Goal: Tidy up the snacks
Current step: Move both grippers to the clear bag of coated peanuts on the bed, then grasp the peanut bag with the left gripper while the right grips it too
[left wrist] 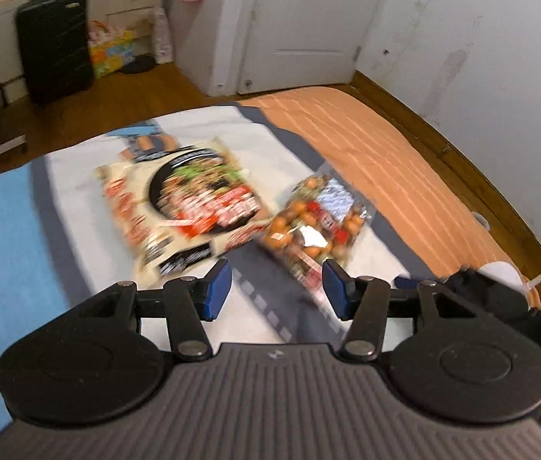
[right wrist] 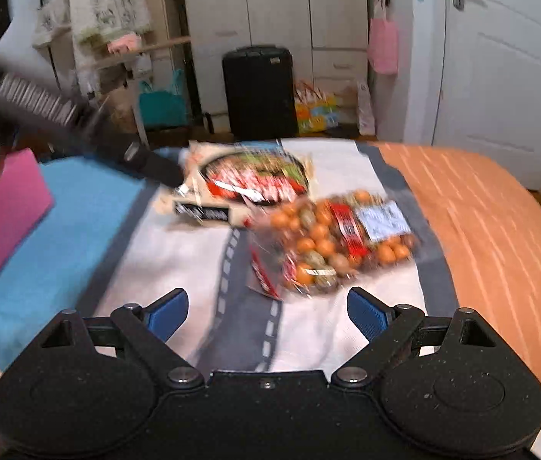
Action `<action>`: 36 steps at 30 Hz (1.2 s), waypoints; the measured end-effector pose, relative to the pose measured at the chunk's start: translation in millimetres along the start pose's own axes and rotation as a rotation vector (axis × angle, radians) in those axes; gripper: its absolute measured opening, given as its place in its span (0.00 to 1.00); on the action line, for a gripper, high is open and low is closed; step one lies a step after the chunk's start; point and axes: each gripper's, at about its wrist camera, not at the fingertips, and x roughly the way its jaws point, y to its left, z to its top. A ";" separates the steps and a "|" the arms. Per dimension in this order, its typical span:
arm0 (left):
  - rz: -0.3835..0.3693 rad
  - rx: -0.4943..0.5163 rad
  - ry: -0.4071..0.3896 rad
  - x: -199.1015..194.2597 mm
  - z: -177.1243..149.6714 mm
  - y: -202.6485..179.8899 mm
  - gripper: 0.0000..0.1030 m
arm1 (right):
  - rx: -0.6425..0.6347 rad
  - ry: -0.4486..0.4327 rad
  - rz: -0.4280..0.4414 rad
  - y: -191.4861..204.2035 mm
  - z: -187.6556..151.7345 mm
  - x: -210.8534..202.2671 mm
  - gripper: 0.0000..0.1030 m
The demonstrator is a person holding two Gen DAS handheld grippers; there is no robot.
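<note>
Two snack packs lie on the road-print play mat (right wrist: 232,280) on the bed, touching at one corner; both frames are motion-blurred.

Left gripper (left wrist: 276,287): jaws partly apart, nothing between the blue pads (left wrist: 218,287). The beige noodle pack (left wrist: 182,203) lies at 11 o'clock from the tips, near the left pad but not in the gap. The clear bag of orange and green round snacks (left wrist: 316,218) lies at 1 o'clock; its near end comes just beside the right pad, contact can't be told through the blur.

Right gripper (right wrist: 266,310): jaws wide, empty. The clear bag (right wrist: 339,237) lies at 1 o'clock just ahead of the tips, apart from them. The noodle pack (right wrist: 247,188) lies further out at 12 o'clock, behind the bag.

In the right wrist view the left gripper (right wrist: 171,176) comes in from 10 o'clock with its tip over the noodle pack's left edge. Orange striped cover (right wrist: 500,249) lies at 3 o'clock of the mat, blue cover (right wrist: 59,249) at 9 o'clock.
</note>
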 end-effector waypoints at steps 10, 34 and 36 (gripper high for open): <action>0.058 0.157 0.023 90.0 38.9 -23.2 0.37 | 0.002 0.047 0.019 -6.4 -14.9 54.1 0.92; -0.169 -0.122 0.253 125.3 13.5 -5.6 0.38 | 0.133 0.008 -0.061 -40.8 -10.0 64.7 0.87; -0.168 -0.096 0.234 121.3 9.8 -9.9 0.37 | 0.119 0.006 -0.078 -36.3 -8.9 64.5 0.85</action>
